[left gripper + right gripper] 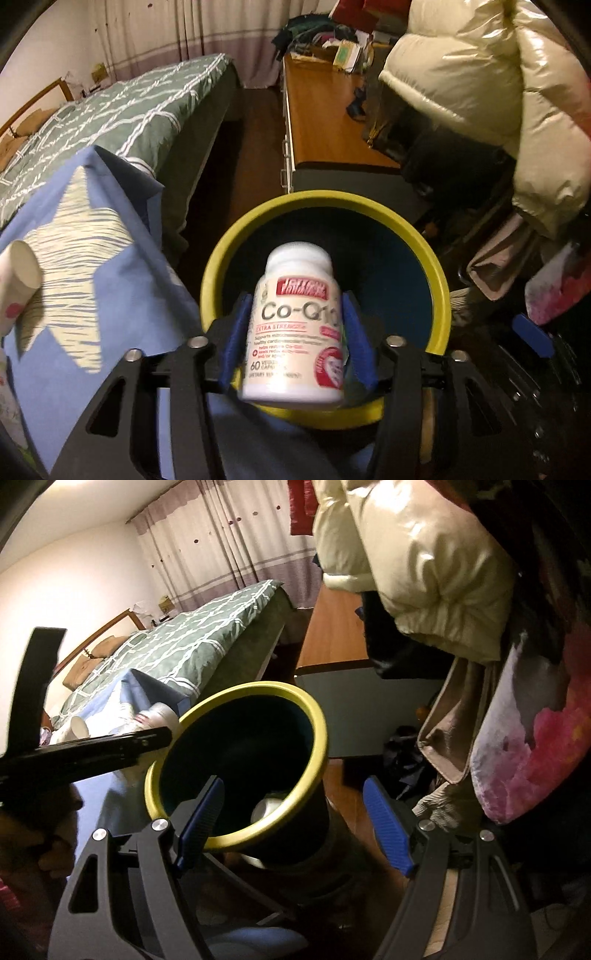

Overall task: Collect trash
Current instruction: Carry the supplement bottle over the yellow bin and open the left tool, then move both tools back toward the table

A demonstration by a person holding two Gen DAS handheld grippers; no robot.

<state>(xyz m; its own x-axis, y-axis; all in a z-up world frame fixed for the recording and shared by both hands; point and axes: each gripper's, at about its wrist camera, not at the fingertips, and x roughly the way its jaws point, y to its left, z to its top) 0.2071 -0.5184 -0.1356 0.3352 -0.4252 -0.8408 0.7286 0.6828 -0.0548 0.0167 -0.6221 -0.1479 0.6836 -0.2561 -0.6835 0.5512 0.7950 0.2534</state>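
Note:
My left gripper is shut on a white Co-Q10 supplement bottle and holds it over the mouth of a dark bin with a yellow-green rim. In the right wrist view the bin stands beside the bed, with a white object at its bottom. The bottle shows at the bin's left rim behind the left gripper's black arm. My right gripper is open and empty, its blue pads on either side of the bin's near rim. A white paper cup lies on the blue cloth.
A bed with a green patterned cover is on the left. A wooden desk with clutter stands behind the bin. A cream puffer jacket and other clothes hang at the right, close to the bin.

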